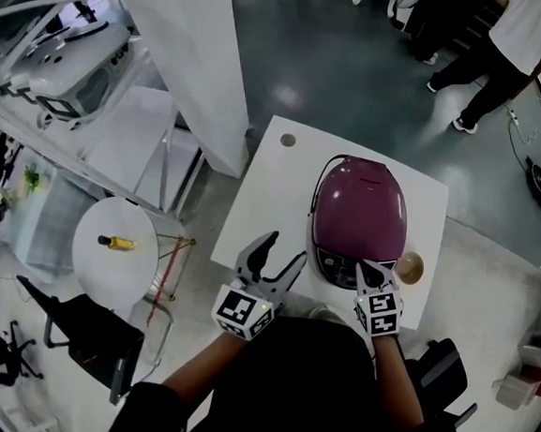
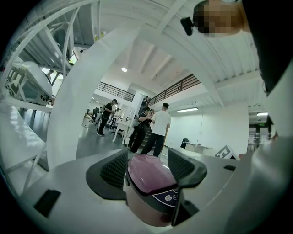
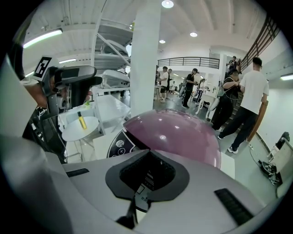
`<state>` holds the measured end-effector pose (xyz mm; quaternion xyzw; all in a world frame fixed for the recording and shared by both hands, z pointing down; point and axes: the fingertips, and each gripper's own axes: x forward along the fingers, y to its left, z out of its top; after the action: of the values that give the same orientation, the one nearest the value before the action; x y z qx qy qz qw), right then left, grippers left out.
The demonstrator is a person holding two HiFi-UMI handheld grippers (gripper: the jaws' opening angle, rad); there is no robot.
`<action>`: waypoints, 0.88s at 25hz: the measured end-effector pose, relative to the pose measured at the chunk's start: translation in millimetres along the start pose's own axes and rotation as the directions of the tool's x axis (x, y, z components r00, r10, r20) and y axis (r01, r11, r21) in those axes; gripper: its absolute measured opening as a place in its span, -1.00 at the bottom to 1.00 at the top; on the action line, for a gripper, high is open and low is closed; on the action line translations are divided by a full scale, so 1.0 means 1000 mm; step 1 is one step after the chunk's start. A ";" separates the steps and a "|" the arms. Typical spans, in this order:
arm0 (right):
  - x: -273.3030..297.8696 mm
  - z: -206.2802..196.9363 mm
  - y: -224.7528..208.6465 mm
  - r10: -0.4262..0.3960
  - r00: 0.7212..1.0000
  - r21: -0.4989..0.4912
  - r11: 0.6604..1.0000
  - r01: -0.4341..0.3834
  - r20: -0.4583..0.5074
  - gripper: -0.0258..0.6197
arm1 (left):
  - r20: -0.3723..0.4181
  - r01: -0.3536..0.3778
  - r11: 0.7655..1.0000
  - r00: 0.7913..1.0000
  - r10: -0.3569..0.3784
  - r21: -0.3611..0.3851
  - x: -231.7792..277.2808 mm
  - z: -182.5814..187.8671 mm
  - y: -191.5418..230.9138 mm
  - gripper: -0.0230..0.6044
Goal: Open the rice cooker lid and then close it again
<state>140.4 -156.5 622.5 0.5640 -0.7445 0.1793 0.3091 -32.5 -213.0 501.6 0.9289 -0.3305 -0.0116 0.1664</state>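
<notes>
Currently right tool [image 1: 370, 269] seen fully closed, nothing gripped, tips angled down at front edge of rice cooker [image 1: 360, 240], by control panel; contact cannot be confirmed. Left tool [image 1: 286, 249] held level, jaws spread wide, nothing between pads, just beside cooker's left front. Purple lid [image 1: 361, 191] seen shut. Cooker placed on white table [image 1: 268, 192], toward its right side.
</notes>
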 end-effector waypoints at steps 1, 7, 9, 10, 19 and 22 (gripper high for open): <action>0.000 0.000 0.000 -0.001 1.000 0.000 1.000 0.001 0.005 -0.92 | -0.002 0.000 1.000 1.000 0.000 0.000 0.000 0.000 0.000 -0.12; 0.000 0.001 -0.002 -0.006 1.000 0.029 1.000 0.005 0.028 -0.92 | -0.010 -0.014 1.000 1.000 0.014 -0.006 -0.004 -0.003 0.003 -0.12; 0.000 0.002 -0.002 -0.003 1.000 0.035 0.999 0.002 0.028 -0.92 | -0.013 -0.020 1.000 1.000 0.020 -0.010 -0.005 -0.005 0.005 -0.12; 0.000 0.002 -0.002 0.000 1.000 0.038 0.999 -0.001 0.027 -0.92 | -0.013 -0.022 1.000 1.000 0.022 -0.012 -0.006 -0.005 0.005 -0.12; -0.007 0.008 -0.003 -0.019 0.999 0.029 0.999 0.017 0.048 -0.92 | -0.025 -0.013 0.999 1.000 0.012 -0.037 -0.011 -0.015 -0.002 -0.12; -0.010 0.013 -0.005 -0.031 0.997 0.019 0.999 0.030 0.074 -0.92 | -0.027 -0.010 0.999 1.000 0.009 -0.038 -0.010 -0.016 -0.004 -0.12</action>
<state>143.3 -158.5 606.3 0.5844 -0.7450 0.1603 0.2788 -35.6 -198.9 514.2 0.9241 -0.3323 -0.0048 0.1885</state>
